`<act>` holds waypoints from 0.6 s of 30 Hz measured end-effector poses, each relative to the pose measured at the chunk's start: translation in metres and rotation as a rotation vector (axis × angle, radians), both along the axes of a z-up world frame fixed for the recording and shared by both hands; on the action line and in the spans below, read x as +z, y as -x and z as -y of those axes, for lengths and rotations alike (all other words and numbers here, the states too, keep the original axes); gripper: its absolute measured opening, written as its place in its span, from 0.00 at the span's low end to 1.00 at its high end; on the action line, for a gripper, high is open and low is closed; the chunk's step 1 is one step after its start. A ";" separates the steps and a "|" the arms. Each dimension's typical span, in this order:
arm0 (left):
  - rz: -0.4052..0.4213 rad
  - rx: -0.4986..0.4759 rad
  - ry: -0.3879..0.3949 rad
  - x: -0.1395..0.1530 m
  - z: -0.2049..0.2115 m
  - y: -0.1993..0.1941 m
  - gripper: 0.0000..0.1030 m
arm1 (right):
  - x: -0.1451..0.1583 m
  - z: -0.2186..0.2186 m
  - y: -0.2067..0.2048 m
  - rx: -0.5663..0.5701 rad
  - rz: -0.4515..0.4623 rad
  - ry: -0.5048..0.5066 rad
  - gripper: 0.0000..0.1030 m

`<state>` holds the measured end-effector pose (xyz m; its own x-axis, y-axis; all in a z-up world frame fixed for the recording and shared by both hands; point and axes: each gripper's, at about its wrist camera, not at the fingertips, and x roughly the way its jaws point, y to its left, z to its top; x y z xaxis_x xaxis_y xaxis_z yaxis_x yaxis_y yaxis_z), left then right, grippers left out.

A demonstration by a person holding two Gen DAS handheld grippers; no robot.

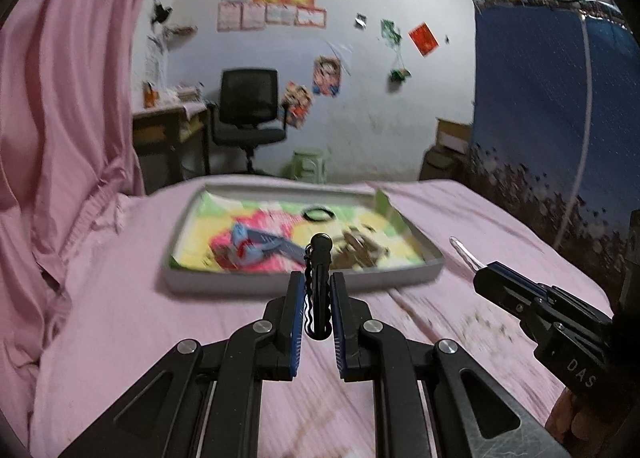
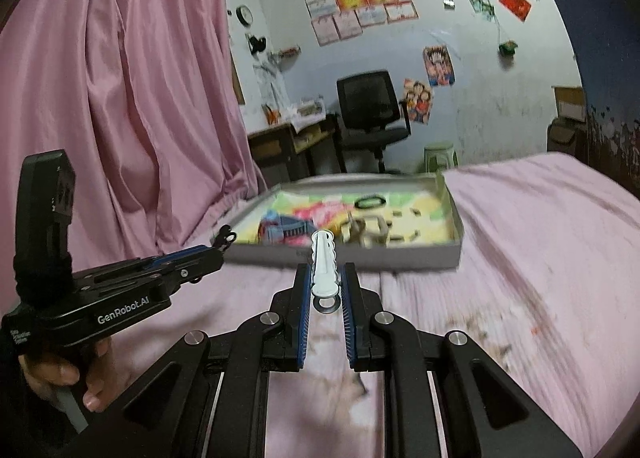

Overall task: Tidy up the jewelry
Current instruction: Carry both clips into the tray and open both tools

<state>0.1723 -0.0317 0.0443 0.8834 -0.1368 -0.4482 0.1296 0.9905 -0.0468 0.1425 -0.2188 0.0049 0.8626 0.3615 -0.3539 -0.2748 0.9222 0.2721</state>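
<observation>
Nearest the left wrist camera, a black hair clip [image 1: 318, 286] with wavy edges is clamped between the blue pads of the left gripper [image 1: 317, 292], its rounded tip pointing toward the tray. In the right wrist view a white hair clip [image 2: 325, 272] of the same wavy shape is pinched in the right gripper [image 2: 326, 278], a small metal ring showing at its near end. Both grippers are held above the pink bedsheet [image 1: 120, 318], short of the tray's near wall (each gripper is also seen from the side in the other's view). Beyond them, a shallow grey tray [image 1: 280, 284] is seen lying on the sheet, its floor lined with a bright cartoon print. Inside it, a black ring-shaped band [image 1: 318, 214] lies toward the far wall, a blue object [image 2: 286, 232] sits at the tray's left, and blurred brownish pieces [image 2: 366, 232] are scattered at its right. Behind the tray, a green stool [image 1: 308, 164], a black office chair [image 1: 248, 110] and a desk [image 1: 168, 126] stand against the wall; a pink curtain [image 2: 120, 98] hangs left of the tray.
</observation>
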 end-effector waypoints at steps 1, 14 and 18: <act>0.016 0.013 0.000 0.003 -0.003 -0.002 0.12 | 0.003 -0.002 -0.003 -0.003 0.013 -0.001 0.13; 0.095 0.124 -0.020 0.011 -0.028 -0.042 0.12 | 0.018 -0.020 -0.051 -0.033 0.090 0.004 0.13; 0.120 0.156 -0.030 0.010 -0.037 -0.058 0.12 | 0.020 -0.028 -0.072 -0.043 0.111 0.010 0.13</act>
<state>0.2306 0.0055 0.0540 0.9400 0.0181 -0.3406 -0.0232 0.9997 -0.0108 0.2141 -0.1906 0.0253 0.9114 0.3200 -0.2587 -0.2626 0.9364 0.2330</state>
